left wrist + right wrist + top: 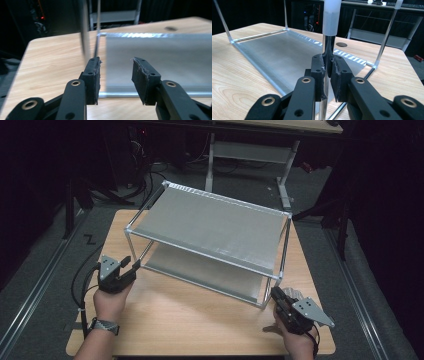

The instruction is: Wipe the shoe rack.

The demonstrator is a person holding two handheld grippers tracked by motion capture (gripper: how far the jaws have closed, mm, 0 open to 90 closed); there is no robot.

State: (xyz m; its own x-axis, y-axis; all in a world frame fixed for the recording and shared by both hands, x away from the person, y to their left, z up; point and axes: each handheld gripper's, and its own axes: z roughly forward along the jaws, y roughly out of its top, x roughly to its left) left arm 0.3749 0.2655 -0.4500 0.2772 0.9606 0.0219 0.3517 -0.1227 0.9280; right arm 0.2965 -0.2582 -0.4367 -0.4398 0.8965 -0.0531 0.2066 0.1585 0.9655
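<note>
A two-tier metal shelf rack (210, 225) stands on the wooden table (190, 320). My right gripper (275, 293) is at the rack's near right corner. In the right gripper view it (327, 58) is shut on the upright corner post (329, 25), with both pads pressed against it. My left gripper (134, 266) sits by the near left corner, open. In the left gripper view its jaws (116, 62) stand apart with nothing between them. The blurred left post (85, 37) rises just behind the left finger (92, 72), and the lower shelf (162, 57) lies ahead.
The table's front half in front of the rack is bare wood. Another desk frame (250, 155) stands beyond the table on the dark floor. Cables (80, 285) trail from the left gripper over the table's left edge.
</note>
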